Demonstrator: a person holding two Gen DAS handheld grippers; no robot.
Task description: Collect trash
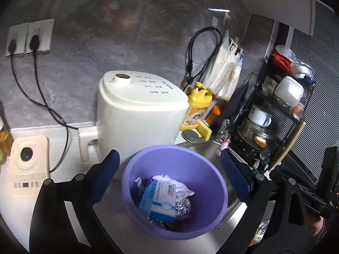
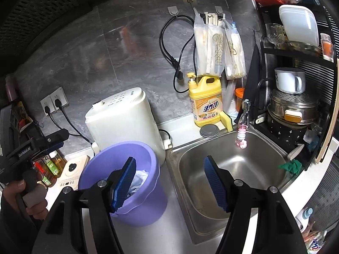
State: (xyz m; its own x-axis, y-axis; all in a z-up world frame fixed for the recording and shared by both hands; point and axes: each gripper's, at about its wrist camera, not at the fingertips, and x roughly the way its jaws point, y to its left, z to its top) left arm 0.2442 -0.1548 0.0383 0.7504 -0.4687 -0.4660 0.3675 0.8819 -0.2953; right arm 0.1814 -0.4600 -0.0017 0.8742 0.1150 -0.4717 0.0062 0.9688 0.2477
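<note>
Now on the counter: purple bin [image 1: 203,218] beside the steel sink [image 2: 233,165], in front of the cream appliance [image 1: 142,114], touching or just short of it, hard to say. Inside the bin: a blue-and-white carton [image 1: 157,199], crumpled white paper [image 1: 180,187], a scrap of foil [image 1: 183,206]. Left gripper [image 1: 169,177] spread wide above the bin's mouth, blue pads [image 1: 104,175] either side of the rim, nothing between them, nothing held. Right gripper [image 2: 169,185] parted as well and empty, its left pad [image 2: 124,185] in front of the bin's opening, its right pad over the sink basin; in its view a hand [image 2: 23,199] on the handle of the other gripper at the left edge. Behind, against the grey wall: yellow detergent bottle [image 2: 206,101], yellow sponge [image 2: 226,120], round grey lid [image 2: 209,130], hanging packets of chopsticks [image 2: 211,48]. At the right: black dish rack [image 2: 296,50] with a white mug [image 2: 289,80] and a steel pot [image 2: 294,108].
</note>
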